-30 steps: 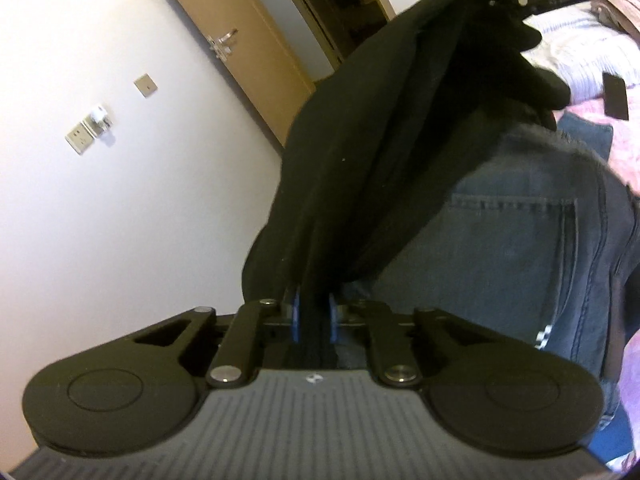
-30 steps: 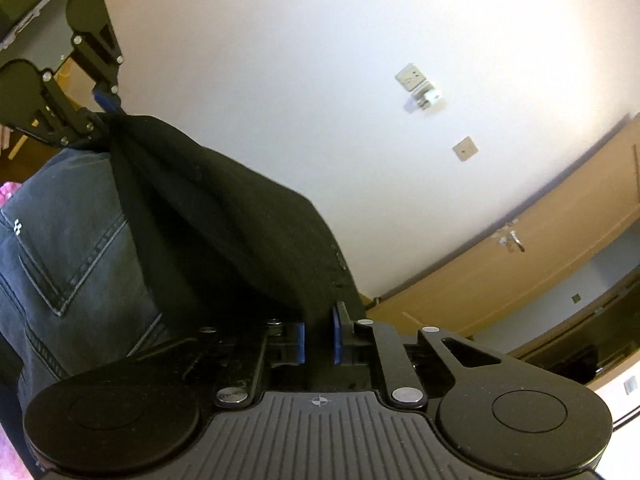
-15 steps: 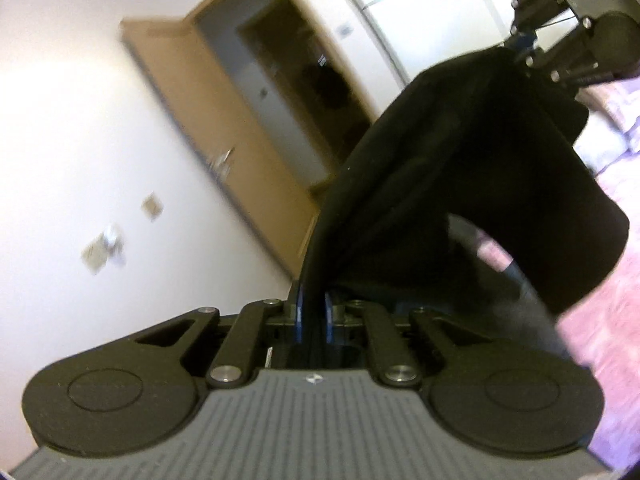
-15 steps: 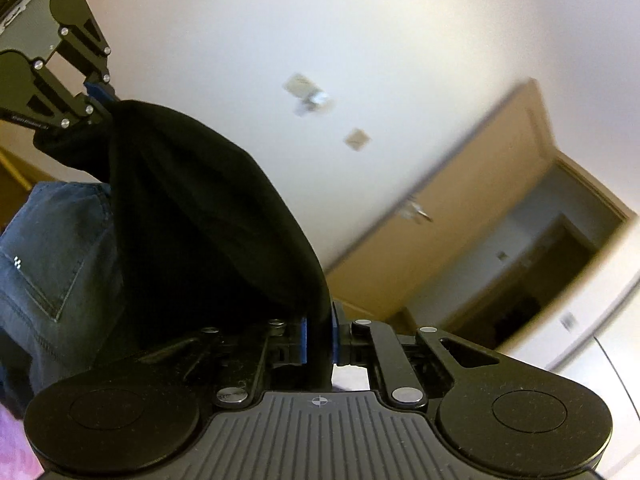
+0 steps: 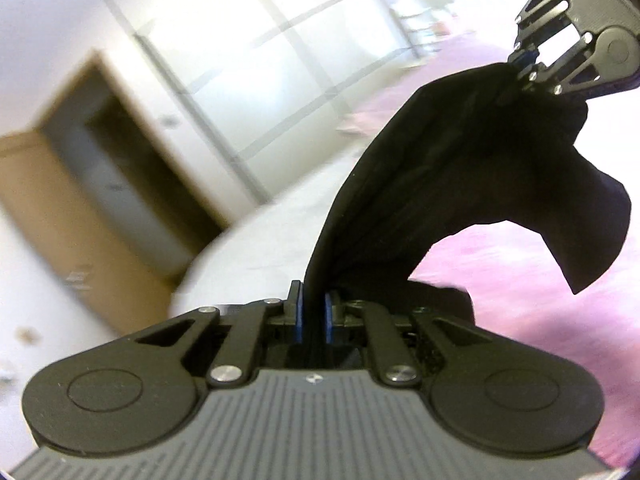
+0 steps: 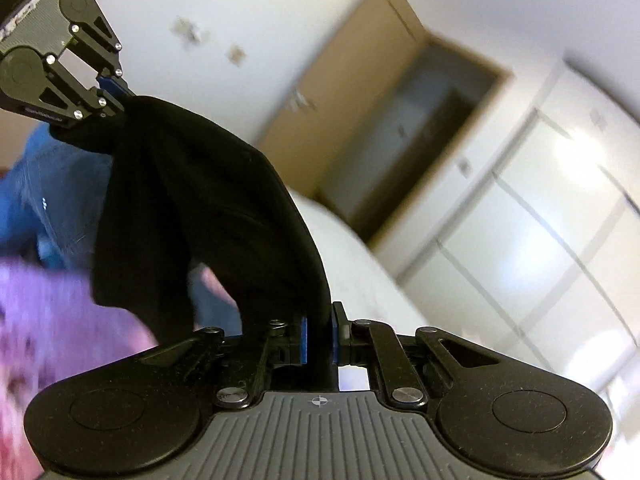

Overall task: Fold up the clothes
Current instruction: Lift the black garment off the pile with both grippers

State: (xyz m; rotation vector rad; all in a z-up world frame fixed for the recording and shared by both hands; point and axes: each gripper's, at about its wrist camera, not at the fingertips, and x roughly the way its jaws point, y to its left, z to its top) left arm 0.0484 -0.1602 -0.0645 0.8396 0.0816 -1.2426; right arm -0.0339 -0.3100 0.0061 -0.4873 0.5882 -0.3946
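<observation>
Both views have swung across the room since the earlier frames: the plain wall with its sockets filled the background then, and now white wardrobe doors [image 5: 304,80] and a brown wooden door [image 6: 360,92] stand behind the cloth, all of it blurred. Jeans that hung large behind the cloth a second ago are now only a blue smear [image 6: 44,200] at the left edge of the right wrist view. Between the two grippers hangs the black garment [image 5: 460,184], stretched in the air like a curved band. Its one end goes down between the blue pads of the left gripper [image 5: 313,312], whose jaws are pressed together on the fabric. Its other end is pinched in the same way by the right gripper [image 6: 319,336], with the cloth rising straight out of the narrow gap. In each view the other gripper shows in an upper corner, with the far end of the garment bunched at its tips. A loose flap of the garment hangs down free from the band, nearer to the right gripper in the left wrist view. Under the cloth lies a pink and purple bedcover [image 5: 520,272], blurred, and the garment does not touch it as far as I can see. A pale rounded surface [image 6: 360,264] runs behind the cloth; what it is I cannot tell.
</observation>
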